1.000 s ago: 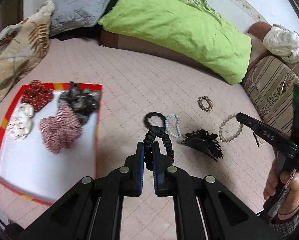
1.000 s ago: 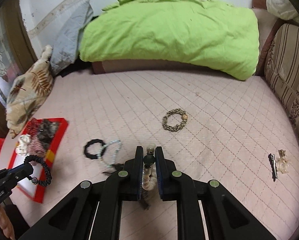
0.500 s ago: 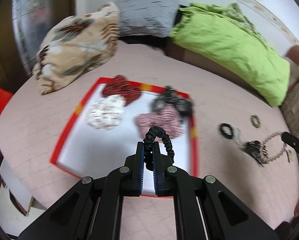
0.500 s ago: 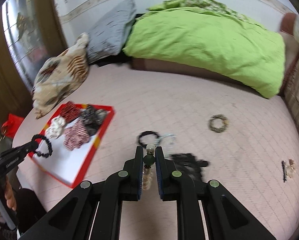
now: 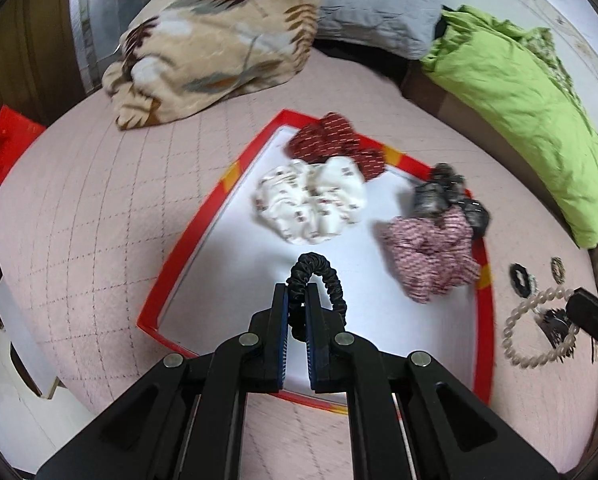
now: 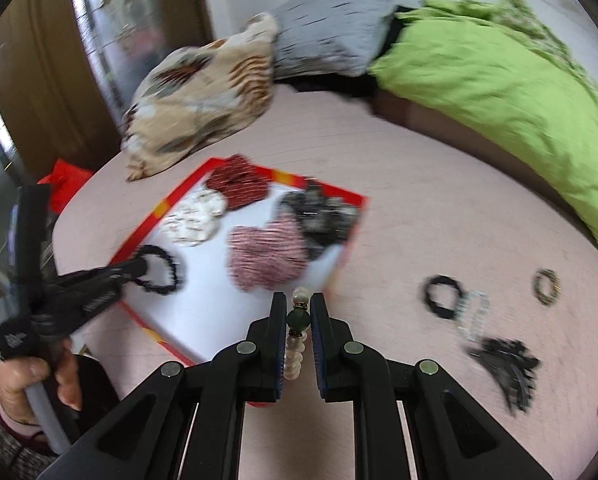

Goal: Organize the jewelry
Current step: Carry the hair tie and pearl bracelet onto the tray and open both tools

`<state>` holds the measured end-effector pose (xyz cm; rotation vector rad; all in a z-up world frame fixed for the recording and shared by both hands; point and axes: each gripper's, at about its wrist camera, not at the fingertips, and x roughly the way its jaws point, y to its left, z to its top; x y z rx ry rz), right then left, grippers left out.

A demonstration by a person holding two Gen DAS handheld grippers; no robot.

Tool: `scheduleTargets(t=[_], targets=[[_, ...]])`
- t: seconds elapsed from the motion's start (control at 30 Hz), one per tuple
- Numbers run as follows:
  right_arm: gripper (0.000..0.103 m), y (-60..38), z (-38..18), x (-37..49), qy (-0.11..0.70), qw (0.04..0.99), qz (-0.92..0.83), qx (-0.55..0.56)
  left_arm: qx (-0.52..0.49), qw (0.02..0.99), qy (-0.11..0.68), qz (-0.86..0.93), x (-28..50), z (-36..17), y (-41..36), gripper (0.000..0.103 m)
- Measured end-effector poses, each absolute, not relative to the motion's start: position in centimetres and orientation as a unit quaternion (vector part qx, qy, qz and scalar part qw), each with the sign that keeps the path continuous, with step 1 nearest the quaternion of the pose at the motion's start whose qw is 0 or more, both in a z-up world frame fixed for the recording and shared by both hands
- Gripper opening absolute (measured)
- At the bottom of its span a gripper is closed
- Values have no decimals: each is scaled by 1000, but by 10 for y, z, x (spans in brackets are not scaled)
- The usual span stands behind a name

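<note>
Presently the left gripper (image 5: 298, 312), jaws clamped on a black hair tie (image 5: 319, 276), hangs directly over the red-rimmed tray (image 5: 187, 236). Right gripper (image 6: 297, 322), jaws clamped on a pearl bracelet (image 6: 295, 356), sits at the tray's near edge, farther off.

Four scrunchies (image 5: 311, 204) lie in the far half of the tray (image 5: 187, 240), which sits near the bed's (image 5: 99, 220) left edge. Pillows (image 5: 207, 40) lie behind it at the bed's far edge. To the tray's right, on the bed, lie a hair tie (image 6: 443, 294), bracelets (image 6: 547, 286) and a hair claw (image 6: 507, 364).
</note>
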<state>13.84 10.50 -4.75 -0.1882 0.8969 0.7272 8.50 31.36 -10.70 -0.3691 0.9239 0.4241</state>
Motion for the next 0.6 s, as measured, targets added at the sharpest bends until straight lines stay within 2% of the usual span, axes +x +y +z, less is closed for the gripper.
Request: scheduleTargets(t=[0.33, 0.6], targets=[[13, 184, -73, 123, 448, 783, 425, -76, -191, 845, 441, 234, 86, -129, 347, 7], [13, 179, -116, 127, 474, 780, 393, -111, -181, 845, 439, 247, 89, -134, 353, 7]])
